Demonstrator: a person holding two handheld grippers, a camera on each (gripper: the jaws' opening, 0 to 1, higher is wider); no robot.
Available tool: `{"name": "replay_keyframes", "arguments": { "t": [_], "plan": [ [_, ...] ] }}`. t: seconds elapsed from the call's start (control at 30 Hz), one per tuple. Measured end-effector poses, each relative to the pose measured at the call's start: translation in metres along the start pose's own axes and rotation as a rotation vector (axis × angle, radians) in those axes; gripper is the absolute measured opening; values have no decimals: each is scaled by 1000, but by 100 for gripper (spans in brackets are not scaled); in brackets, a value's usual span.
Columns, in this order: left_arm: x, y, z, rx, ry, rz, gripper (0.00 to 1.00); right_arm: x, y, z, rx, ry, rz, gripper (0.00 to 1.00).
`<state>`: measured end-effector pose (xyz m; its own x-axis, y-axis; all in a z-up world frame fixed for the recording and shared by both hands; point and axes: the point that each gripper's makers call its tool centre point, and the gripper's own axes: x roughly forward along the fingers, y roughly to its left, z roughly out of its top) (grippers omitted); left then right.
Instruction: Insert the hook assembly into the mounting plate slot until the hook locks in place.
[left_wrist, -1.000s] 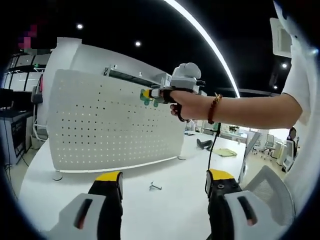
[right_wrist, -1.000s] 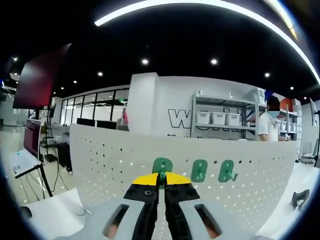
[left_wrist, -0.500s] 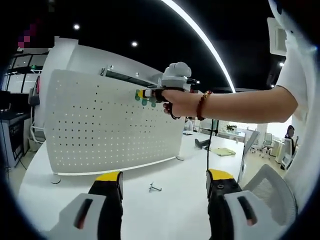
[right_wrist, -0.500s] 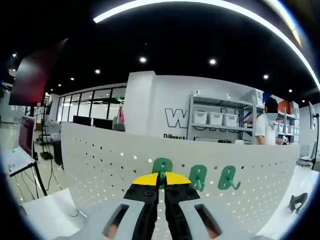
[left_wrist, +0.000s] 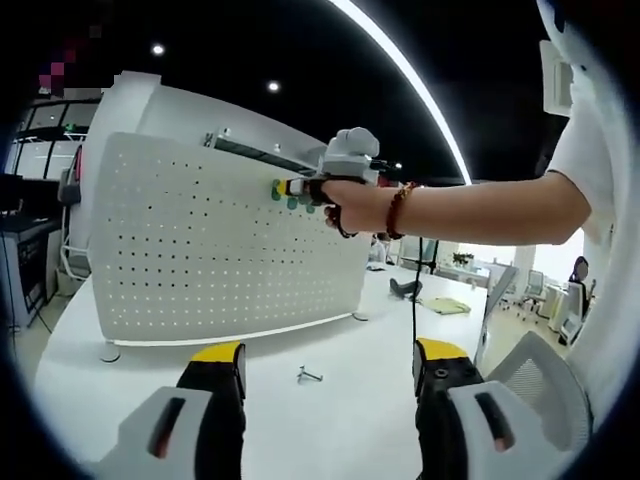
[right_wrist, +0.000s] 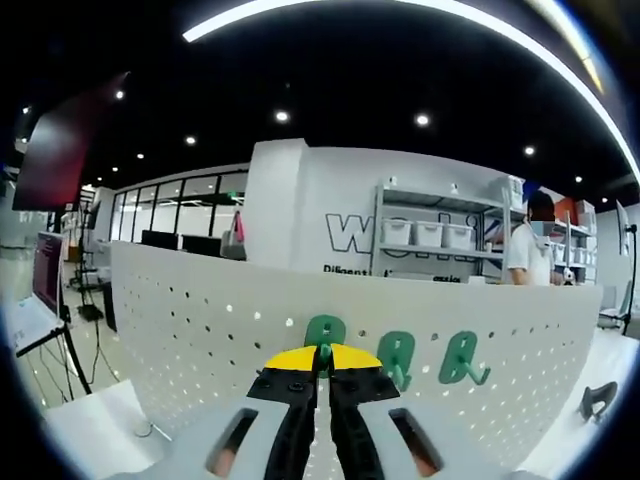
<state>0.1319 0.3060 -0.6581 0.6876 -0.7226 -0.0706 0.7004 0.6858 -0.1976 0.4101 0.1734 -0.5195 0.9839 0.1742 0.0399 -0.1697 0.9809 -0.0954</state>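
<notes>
White perforated pegboard (left_wrist: 225, 250) is standing upright on the table (left_wrist: 330, 410), filling the left of the left gripper view. The right hand-held gripper (right_wrist: 322, 352), jaws pressed together on a green hook (right_wrist: 323, 331), is holding it against the board's upper edge beside two other green hooks (right_wrist: 430, 358). The left hand-held gripper (left_wrist: 328, 365) is hanging wide open, gripping nothing, above a small metal hook (left_wrist: 310, 375) lying on the table.

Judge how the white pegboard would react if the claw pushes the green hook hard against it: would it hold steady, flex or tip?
The pegboard stands upright on small round feet, so a hard push near its top could probably rock it. It looks thin, so it may flex. The right claw is shut on the green hook high up the panel, which adds leverage.
</notes>
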Motion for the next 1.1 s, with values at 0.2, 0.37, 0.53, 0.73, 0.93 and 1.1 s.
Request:
{"name": "replay_keyframes", "arguments": {
  "t": [0.2,0.37,0.53,0.73,0.93,1.1],
  "plan": [
    [2,1,-3,-21,3,-1,70,6,2,-3,-9,13,-1,2],
    [1,2,-1,-24,-3,0,70,7,3,-7,7,17,-12,2],
    [0,5,-3,-27,2,6,69,7,5,-8,0,12,-32,2],
    [1,5,-5,-40,5,7,69,8,6,-9,31,26,-40,3],
    [2,6,-3,-36,1,6,69,8,10,-13,39,48,-18,5],
    [2,7,-2,-36,1,9,69,5,13,-17,24,51,0,6]
  ]
}}
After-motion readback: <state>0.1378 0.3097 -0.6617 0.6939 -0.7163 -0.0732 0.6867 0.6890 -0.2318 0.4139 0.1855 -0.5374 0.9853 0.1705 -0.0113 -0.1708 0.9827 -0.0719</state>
